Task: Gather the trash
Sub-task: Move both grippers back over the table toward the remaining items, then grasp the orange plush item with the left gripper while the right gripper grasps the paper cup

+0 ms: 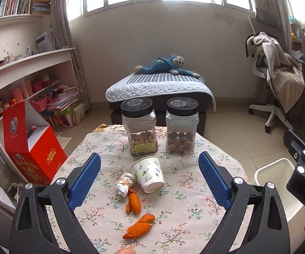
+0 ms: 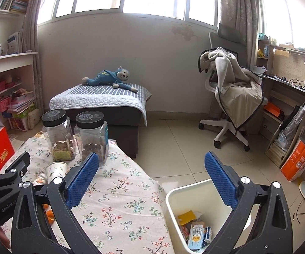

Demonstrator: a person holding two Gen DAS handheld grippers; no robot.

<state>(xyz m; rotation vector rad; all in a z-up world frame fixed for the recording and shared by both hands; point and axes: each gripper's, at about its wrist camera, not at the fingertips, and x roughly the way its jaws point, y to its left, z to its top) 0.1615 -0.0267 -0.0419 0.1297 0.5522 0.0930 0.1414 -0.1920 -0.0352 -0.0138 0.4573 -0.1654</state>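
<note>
Two black-lidded jars [image 1: 139, 127], labels unreadable

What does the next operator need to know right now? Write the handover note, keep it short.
Left gripper: open, empty, over the table.
Right gripper: open, empty, over the white bin beside the table.
On the floral cloth: tipped paper cup, crumpled wrapper, two orange peels.
Bin already holds a carton and scraps.
Left: bin the cup, wrapper, peels. The two jars hold food.
</note>
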